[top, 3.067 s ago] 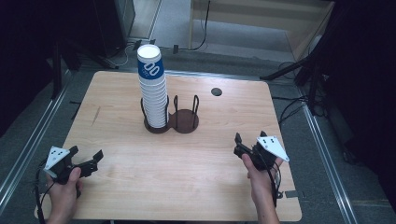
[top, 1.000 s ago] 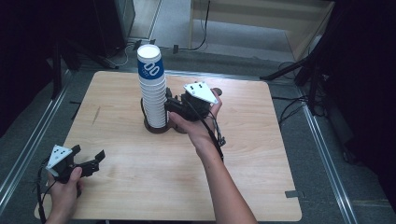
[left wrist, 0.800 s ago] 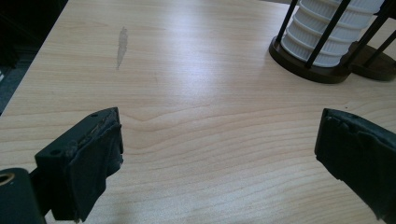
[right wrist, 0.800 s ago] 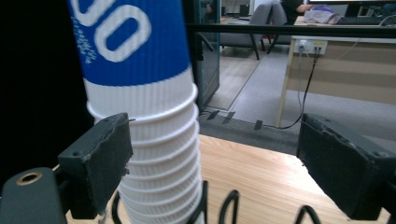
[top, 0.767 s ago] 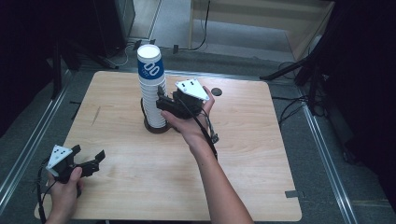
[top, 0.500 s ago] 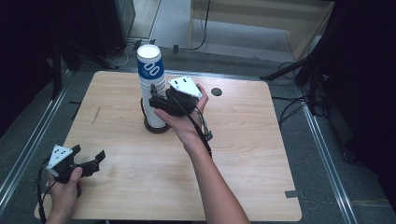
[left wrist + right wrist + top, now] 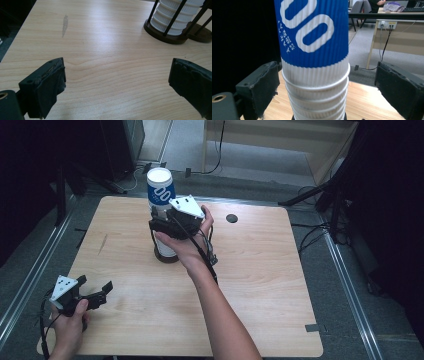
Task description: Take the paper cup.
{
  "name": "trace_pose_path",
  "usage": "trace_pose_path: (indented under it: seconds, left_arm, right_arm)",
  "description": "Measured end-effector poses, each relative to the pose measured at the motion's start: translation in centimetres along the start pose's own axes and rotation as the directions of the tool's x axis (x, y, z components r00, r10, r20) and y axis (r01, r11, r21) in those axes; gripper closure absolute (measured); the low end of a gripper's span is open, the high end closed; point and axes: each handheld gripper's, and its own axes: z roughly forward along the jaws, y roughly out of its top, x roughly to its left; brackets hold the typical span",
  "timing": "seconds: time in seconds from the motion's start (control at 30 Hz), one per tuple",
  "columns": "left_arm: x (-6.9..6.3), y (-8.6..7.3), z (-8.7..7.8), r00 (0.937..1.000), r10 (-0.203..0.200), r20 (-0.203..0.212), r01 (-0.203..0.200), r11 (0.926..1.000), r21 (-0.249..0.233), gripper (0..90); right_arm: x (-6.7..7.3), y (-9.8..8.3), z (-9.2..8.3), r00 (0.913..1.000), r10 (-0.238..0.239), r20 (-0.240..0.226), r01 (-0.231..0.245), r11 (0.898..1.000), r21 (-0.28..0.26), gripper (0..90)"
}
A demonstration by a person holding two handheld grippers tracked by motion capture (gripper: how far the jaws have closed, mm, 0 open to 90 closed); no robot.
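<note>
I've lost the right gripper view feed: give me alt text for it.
A tall stack of paper cups, the top one blue with white lettering, stands upright between the open jaws of the right hand-held gripper; its pads are apart from the cups on both sides. Its jaws have just been opening. Behind lie the wooden table edge and a grey floor.

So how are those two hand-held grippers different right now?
The right gripper is up at the stack of cups, its jaws having just been opening, one on each side of the stack with a gap to it. The left gripper sits low at the near left corner of the table, with only bare wood between its open jaws. Both are black, two-jawed, with a grey three-cornered plate on top.
</note>
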Motion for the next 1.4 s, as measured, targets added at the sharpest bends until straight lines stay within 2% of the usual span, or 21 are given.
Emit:
trace_pose_path:
  seconds: [0.5,0.87,1.17,1.4]
  left_arm:
    - [0.0,0.0,0.0,1.0,0.002,0.002,-0.002,1.0,0.001,1.9]
    - [0.0,0.0,0.0,1.0,0.005,0.0,-0.005,1.0,0.001,1.9]
    - [0.0,0.0,0.0,1.0,0.004,0.002,-0.004,1.0,0.0,1.9]
    - [0.0,0.0,0.0,1.0,0.004,0.002,-0.004,1.0,-0.001,1.9]
  right_arm:
    - [1.1,0.9,1.9,0.9997,-0.004,0.022,0.004,1.0,0.003,5.6]
    - [1.1,0.9,3.1,0.999,0.035,0.029,-0.034,0.999,-0.003,6.7]
    - [1.2,1.1,3.8,0.9982,0.044,0.041,-0.044,0.999,-0.005,5.9]
    - [1.3,0.8,4.4,0.9982,0.045,0.041,-0.045,0.999,0.003,11.9]
